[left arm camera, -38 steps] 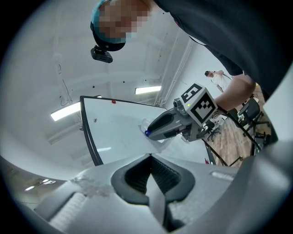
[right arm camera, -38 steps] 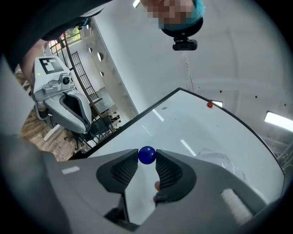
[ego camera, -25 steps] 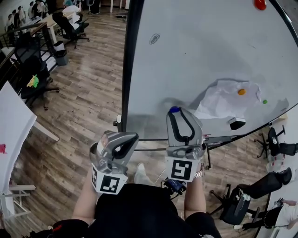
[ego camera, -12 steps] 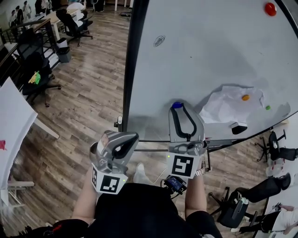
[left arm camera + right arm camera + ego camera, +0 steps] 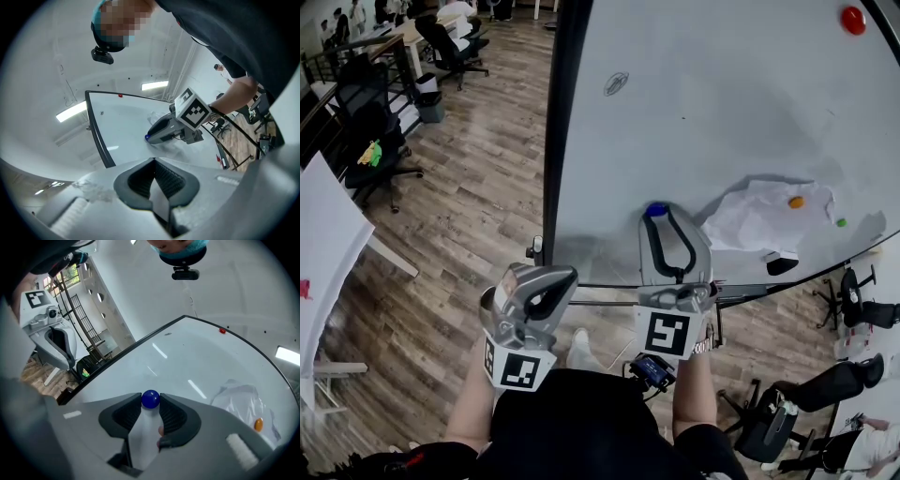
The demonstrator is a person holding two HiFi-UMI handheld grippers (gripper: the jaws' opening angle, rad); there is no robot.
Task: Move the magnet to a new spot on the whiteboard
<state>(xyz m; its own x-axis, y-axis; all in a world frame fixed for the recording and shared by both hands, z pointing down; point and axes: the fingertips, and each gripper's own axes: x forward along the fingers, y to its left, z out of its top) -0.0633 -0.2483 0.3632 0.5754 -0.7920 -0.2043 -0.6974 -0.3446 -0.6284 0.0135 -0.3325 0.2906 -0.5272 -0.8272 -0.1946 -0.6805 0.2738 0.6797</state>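
Right now you are at the pick-up step: the right gripper (image 5: 661,216) has its fingers (image 5: 174,414) clamped on the small round glossy blue magnet (image 5: 150,399), which sits pinched at their very tips. The magnet is at the lower left of the big smooth white whiteboard (image 5: 722,103), close to the board's black frame (image 5: 558,141). Whether it is touching the surface or just off it cannot be told from these views. The left gripper (image 5: 558,275) is clenched on nothing and hangs off the board at about 8 o'clock from the magnet, over the wooden plank floor (image 5: 459,206).

Your next move, by my reading, is to pull the magnet clear of the steel face, carry it across to bare board and press it flat before letting go. There is plenty of bare board toward 12 o'clock. Toward 3 o'clock lies a crumpled white sheet (image 5: 764,220), pinned under a small orange magnet (image 5: 796,202), with a tiny green dot magnet (image 5: 841,222) beyond it. A blocky white-and-black eraser (image 5: 781,261) sits below that at about 4 o'clock. A round red magnet (image 5: 852,19) is far out at 1 o'clock.

The blue magnet is a hard, slick ball-like knob and the ribbed dark finger pads hold only its sides, so it could slip or roll if you tug at a slant.
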